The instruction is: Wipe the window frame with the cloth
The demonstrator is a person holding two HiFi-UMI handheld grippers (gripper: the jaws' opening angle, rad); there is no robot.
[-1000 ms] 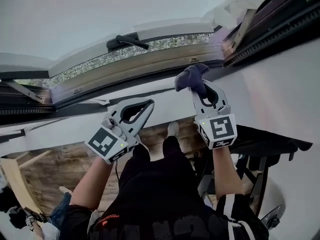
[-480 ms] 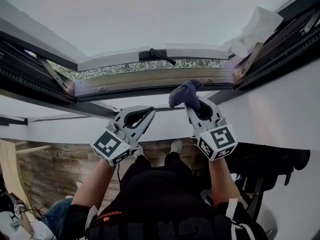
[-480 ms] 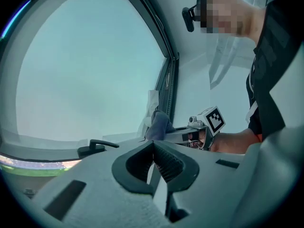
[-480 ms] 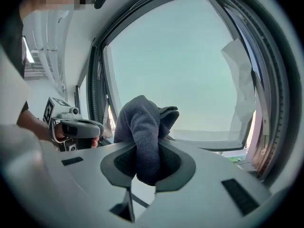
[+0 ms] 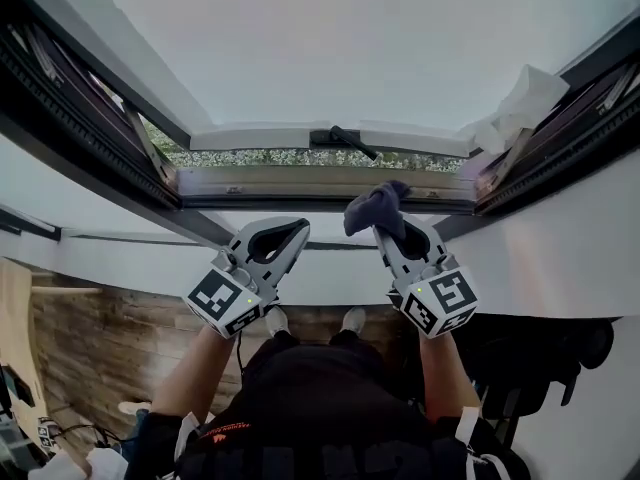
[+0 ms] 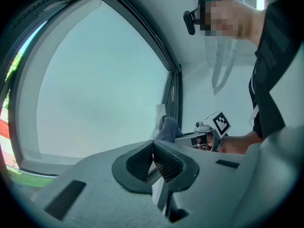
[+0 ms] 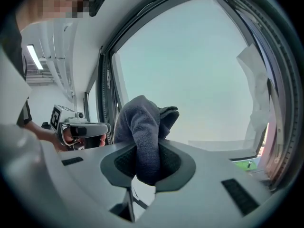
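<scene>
Both grippers are raised at the window. The right gripper pinches a dark cloth, bunched up by the lower rail of the window frame; contact is hard to judge. The left gripper sits beside it, jaws together. Above, there's a black handle, and white wrapping clings at the right corner.

Dark grey knitted cloth: bunched, clamped upright in the jaws of the right tool, its folded end protruding above them. It sits just beside the lower rail of the dark rectangular window frame; contact not confirmed.
</scene>
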